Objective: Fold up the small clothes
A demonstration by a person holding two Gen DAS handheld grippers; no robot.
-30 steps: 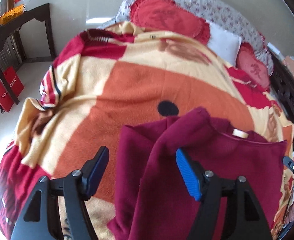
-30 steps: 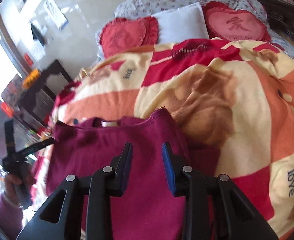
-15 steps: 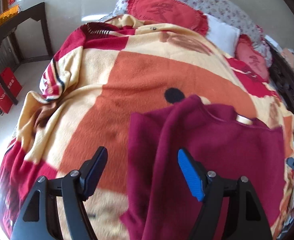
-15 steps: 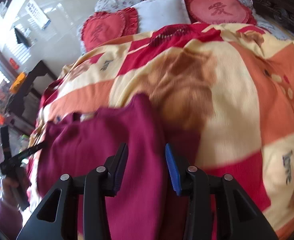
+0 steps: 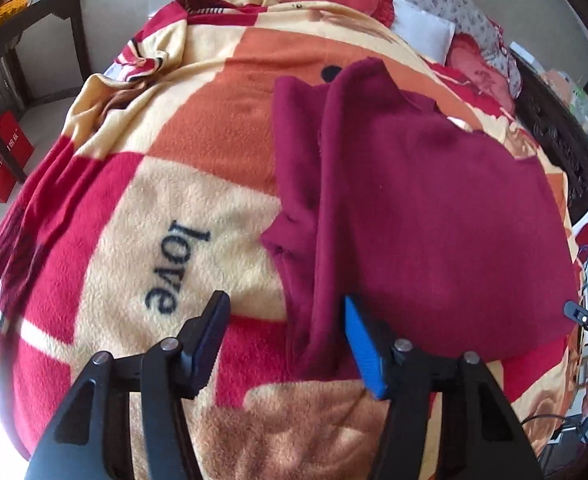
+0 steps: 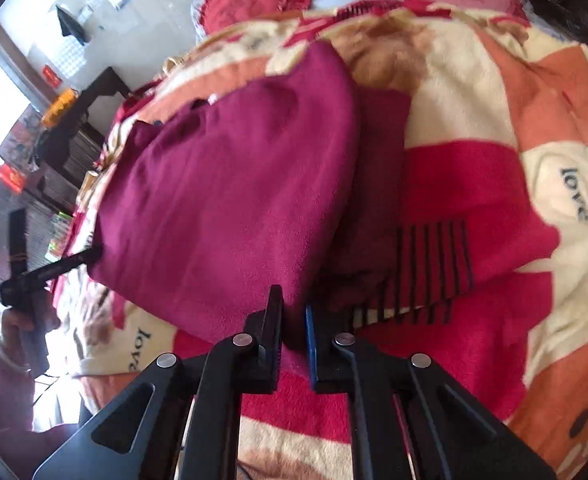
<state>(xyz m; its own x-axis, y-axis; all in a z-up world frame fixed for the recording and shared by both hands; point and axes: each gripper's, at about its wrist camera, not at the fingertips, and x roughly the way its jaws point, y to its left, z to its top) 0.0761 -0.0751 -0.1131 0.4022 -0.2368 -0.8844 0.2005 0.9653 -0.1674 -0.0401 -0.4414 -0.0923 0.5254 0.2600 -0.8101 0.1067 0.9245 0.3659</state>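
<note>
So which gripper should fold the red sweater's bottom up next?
Probably the right gripper: its narrow jaws look closed on the maroon sweater hem. The left gripper is wide open, gripping nothing.

Bright daylight, window glare at left edges, slight motion blur, fisheye-bent rims.

Left gripper agape, right gripper pinched.

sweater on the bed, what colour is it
Plain dark maroon sweater, clearest in the left wrist view.
</note>
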